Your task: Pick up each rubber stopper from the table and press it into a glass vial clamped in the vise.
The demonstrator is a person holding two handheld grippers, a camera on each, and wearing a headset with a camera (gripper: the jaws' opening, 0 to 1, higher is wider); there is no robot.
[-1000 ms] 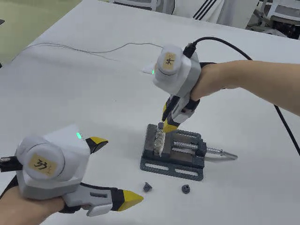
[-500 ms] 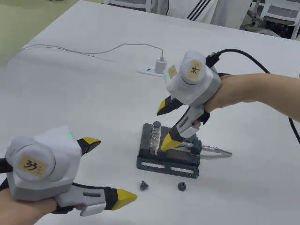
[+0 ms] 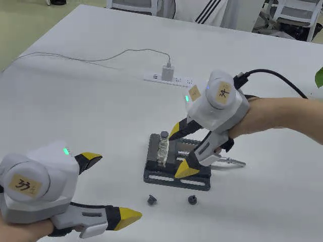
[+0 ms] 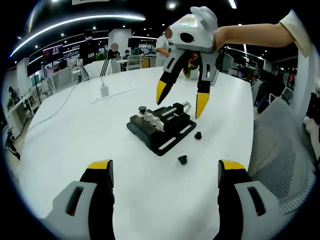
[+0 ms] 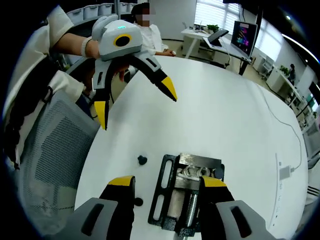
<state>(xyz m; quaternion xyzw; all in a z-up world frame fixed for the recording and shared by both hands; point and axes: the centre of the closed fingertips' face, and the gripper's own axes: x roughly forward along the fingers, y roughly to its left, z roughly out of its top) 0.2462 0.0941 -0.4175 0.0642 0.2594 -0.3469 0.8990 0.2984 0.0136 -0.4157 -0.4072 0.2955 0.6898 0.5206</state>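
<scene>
**Both grippers wide open, two stoppers loose on the table**

Starting nearest: got the left gripper (image 3: 111, 189) at the near left, yellow-tipped jaws spread wide with nothing between them, hovering over the white table (image 3: 75, 111).

Just past it and to the right, two small dark rubber stoppers lying apart on the table: left stopper (image 3: 151, 200) and right stopper (image 3: 192, 199), both just in front of the black vise (image 3: 171, 180).

Clamped in the vise: a short row of glass vials (image 3: 162, 150), far one already plugged with a dark fitted stopper (image 3: 164, 134). Can't make out exactly how many vials.

Right gripper (image 3: 179, 151) over the right part of the vise, also opened wide and empty. Far tip close beside the plugged vial, near tip over the vise's near edge. Can't say if either tip touches anything.

Vise's screw handle (image 3: 232, 162) sticking out to the right.

Farther back, a white power strip (image 3: 176, 79) with a charger (image 3: 167, 69) plugged in and a thin cable (image 3: 91, 59) trailing off left.

Way at the back, past the table's far edge, chairs (image 3: 298, 12).
</scene>
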